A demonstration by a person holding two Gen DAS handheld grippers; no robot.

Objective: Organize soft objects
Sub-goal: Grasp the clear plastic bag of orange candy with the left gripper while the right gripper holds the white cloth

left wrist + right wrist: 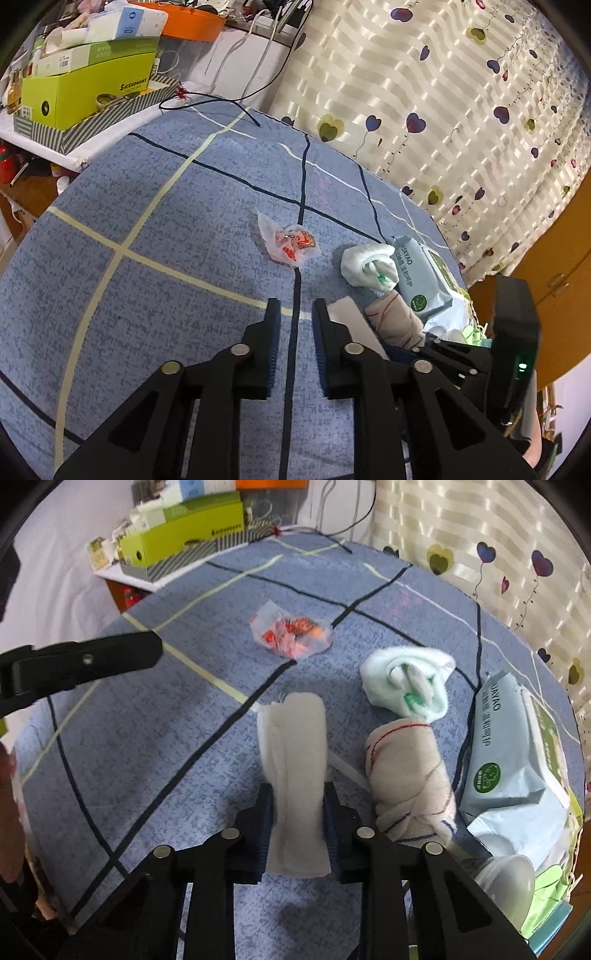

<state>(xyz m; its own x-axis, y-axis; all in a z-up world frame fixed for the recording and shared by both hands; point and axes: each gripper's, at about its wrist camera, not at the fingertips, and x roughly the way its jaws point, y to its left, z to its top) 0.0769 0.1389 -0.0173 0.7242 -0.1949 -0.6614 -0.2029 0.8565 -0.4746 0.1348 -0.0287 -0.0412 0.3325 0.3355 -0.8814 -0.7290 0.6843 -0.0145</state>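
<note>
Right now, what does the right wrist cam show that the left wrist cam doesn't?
Right wrist only: the right gripper shut on the folded white cloth lying on the bedsheet, and the left gripper from the side.

Left wrist only: the left gripper open and empty, its fingers straddling a dark stripe.

Both: the orange-printed plastic bag, white rolled sock, beige rolled cloth, wipes pack, green box, heart curtain.

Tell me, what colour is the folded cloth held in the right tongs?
White, plain: the folded cloth shows best in the right wrist view, between the right tongs.
</note>
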